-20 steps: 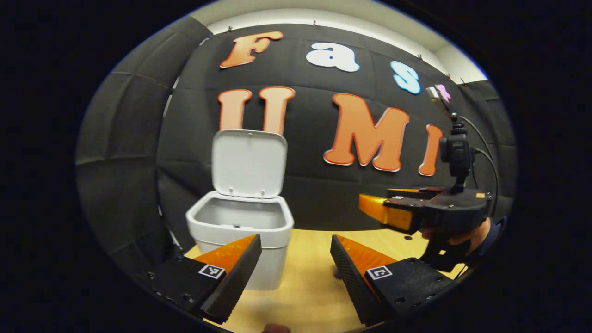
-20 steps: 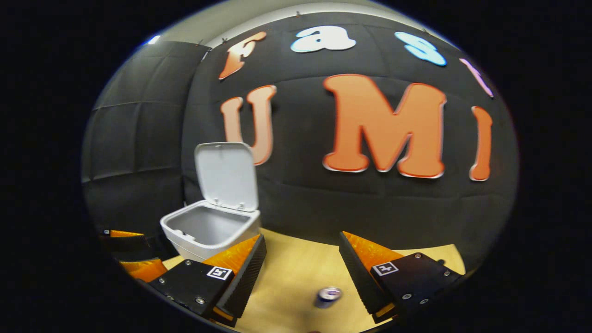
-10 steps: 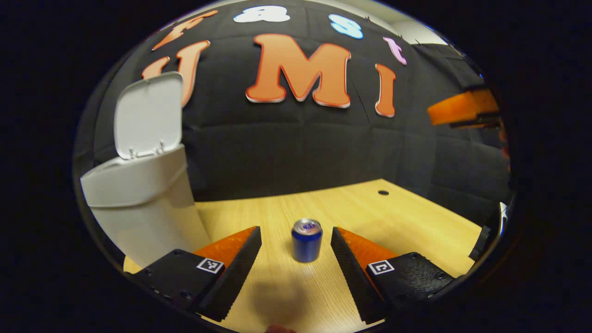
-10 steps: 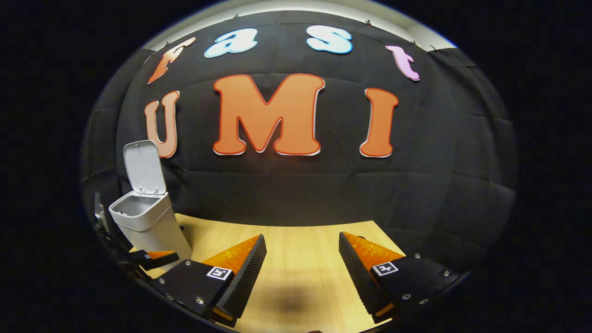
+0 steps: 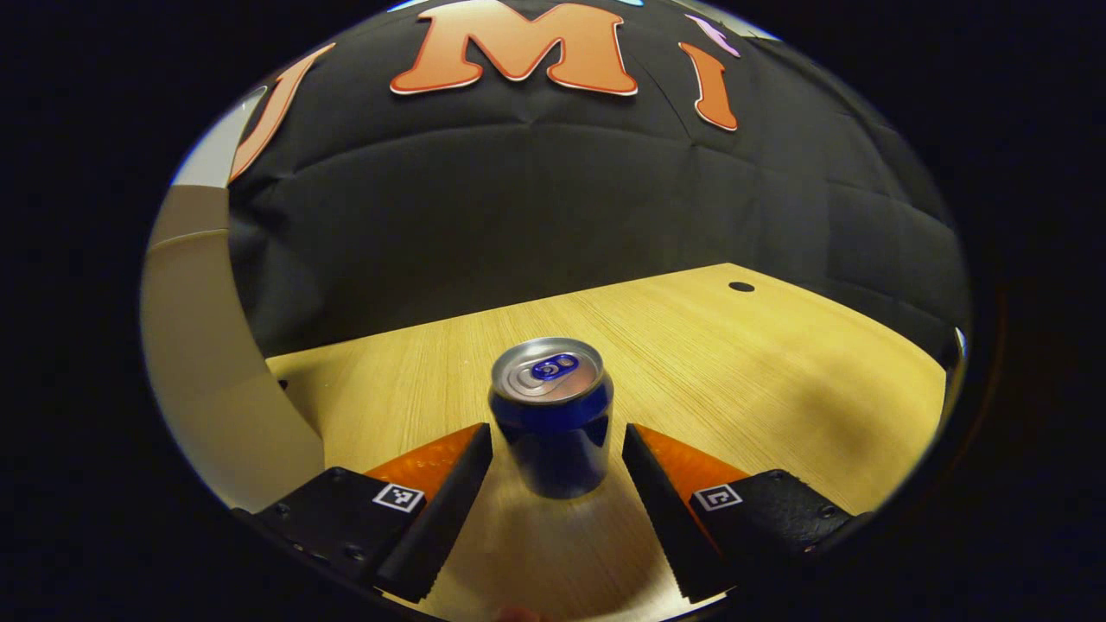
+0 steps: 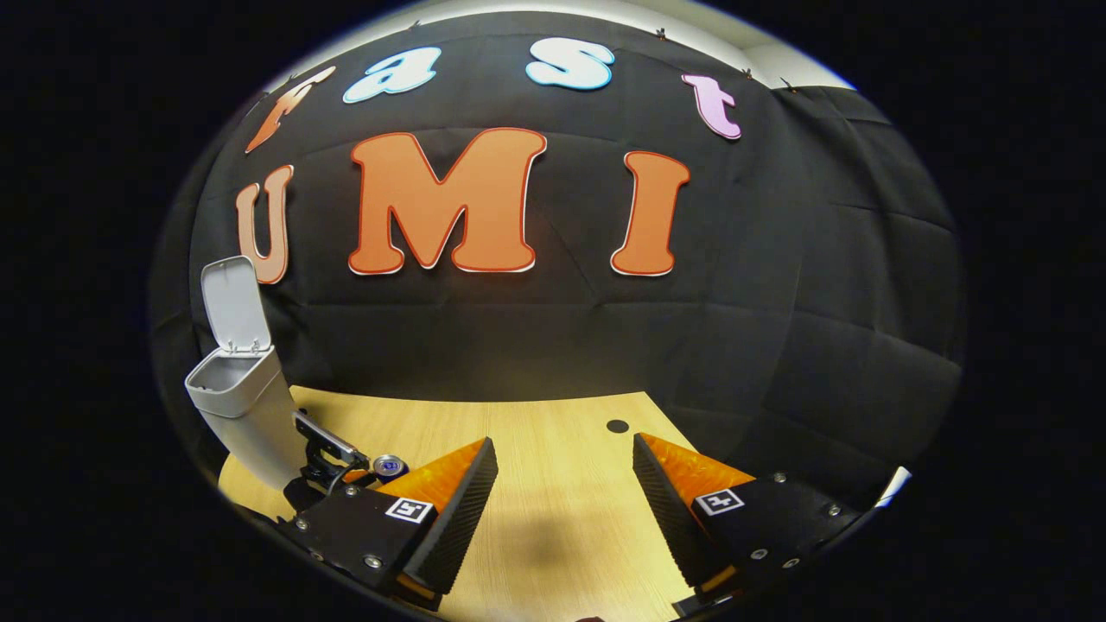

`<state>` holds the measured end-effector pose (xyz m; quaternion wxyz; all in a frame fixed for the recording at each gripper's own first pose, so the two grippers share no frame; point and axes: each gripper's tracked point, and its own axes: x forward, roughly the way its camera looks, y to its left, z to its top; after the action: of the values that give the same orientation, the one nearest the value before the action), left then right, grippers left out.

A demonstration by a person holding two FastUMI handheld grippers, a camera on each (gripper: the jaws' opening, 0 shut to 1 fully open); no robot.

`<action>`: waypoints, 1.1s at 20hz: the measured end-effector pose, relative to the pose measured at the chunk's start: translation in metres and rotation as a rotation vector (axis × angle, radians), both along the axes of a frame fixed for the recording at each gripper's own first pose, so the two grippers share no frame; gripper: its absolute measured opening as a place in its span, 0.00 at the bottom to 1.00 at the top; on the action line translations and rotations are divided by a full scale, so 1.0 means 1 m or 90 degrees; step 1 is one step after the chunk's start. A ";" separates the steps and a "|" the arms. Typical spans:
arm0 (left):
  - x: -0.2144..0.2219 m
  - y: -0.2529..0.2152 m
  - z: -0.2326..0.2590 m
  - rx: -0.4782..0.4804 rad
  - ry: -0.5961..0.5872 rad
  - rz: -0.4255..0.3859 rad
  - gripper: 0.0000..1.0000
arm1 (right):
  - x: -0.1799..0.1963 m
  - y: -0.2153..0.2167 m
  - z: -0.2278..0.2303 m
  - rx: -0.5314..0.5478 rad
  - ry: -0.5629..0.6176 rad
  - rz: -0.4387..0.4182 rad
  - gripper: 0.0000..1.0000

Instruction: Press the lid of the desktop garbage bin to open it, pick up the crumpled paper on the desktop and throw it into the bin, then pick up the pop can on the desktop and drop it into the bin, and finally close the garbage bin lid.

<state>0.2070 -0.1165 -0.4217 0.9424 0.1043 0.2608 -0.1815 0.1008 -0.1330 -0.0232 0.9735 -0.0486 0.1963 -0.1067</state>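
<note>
A blue pop can (image 5: 551, 423) with a silver top stands upright on the wooden table (image 5: 760, 363). My left gripper (image 5: 555, 436) is open, and the can sits between its two fingertips with both close beside it. The white bin (image 6: 242, 397) stands at the table's left end with its lid (image 6: 230, 304) raised; its pale wall (image 5: 199, 363) rises at the left edge of the left gripper view. In the right gripper view the can (image 6: 390, 466) and the left gripper (image 6: 327, 451) sit beside the bin's foot. My right gripper (image 6: 562, 497) hangs open over bare table, holding nothing.
A small dark hole (image 6: 617, 425) marks the tabletop near the back, also seen as a hole (image 5: 740, 286) from the left gripper. The black cloth wall closes off the table behind.
My left gripper has swung right and down from the bin and closed in on the can, which now stands between its fingers. The right gripper has turned right, away from the bin.
</note>
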 end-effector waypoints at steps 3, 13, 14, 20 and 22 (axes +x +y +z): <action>0.003 -0.005 -0.007 0.007 -0.005 -0.017 0.97 | 0.002 0.004 -0.001 -0.003 0.005 0.008 0.94; 0.002 0.013 0.136 -0.030 -0.159 -0.010 0.77 | 0.014 0.034 -0.006 0.041 -0.017 0.060 0.94; 0.002 0.025 0.163 -0.049 -0.173 0.007 0.77 | 0.016 0.037 -0.007 0.042 -0.021 0.067 0.94; 0.001 0.136 0.318 -0.082 -0.251 0.141 0.77 | 0.027 0.065 -0.013 0.091 -0.036 0.108 0.94; 0.003 0.186 0.353 -0.083 -0.270 0.189 0.77 | 0.030 0.074 -0.015 0.109 -0.041 0.122 0.94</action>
<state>0.2096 0.0693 -0.0683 0.9970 0.0400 0.0576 -0.0316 0.1313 -0.0594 -0.0378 0.9856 0.0193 0.1680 0.0027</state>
